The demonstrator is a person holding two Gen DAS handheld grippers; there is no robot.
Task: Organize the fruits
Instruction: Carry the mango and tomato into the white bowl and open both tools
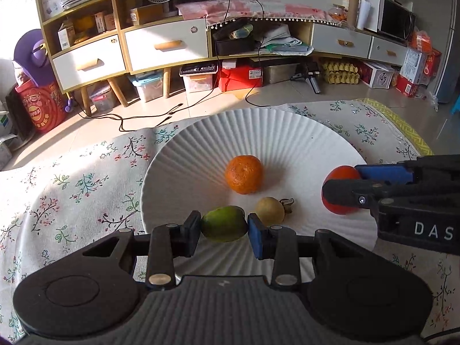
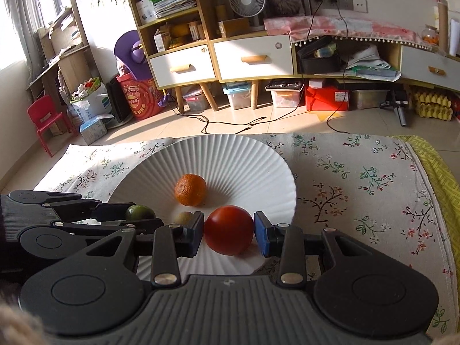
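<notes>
Nearest in the left wrist view, the left gripper (image 1: 224,227) is clamped on a green fruit (image 1: 223,223), its black and blue pads pressing the fruit's two sides over the near part of the white ribbed plate (image 1: 201,149). Just beyond it, a small yellowish fruit (image 1: 269,211) with a dried stem lies on the plate, and farther in, near the plate's middle, sits a mandarin orange (image 1: 244,174). At the plate's right edge the right gripper (image 1: 342,184) comes in from the side, closed on a red tomato (image 1: 340,194). In the right wrist view, the right gripper (image 2: 229,230) holds that tomato (image 2: 229,230) between its pads above the plate's near rim (image 2: 258,155); whether the tomato touches the plate cannot be told. The left gripper (image 2: 141,215) with the green fruit (image 2: 140,212) is just to its left, the orange (image 2: 190,189) beyond. The plate rests on a floral tablecloth (image 2: 359,189). Far back stand a wooden cabinet (image 2: 253,57) with white drawers and a small fan (image 2: 246,0).
</notes>
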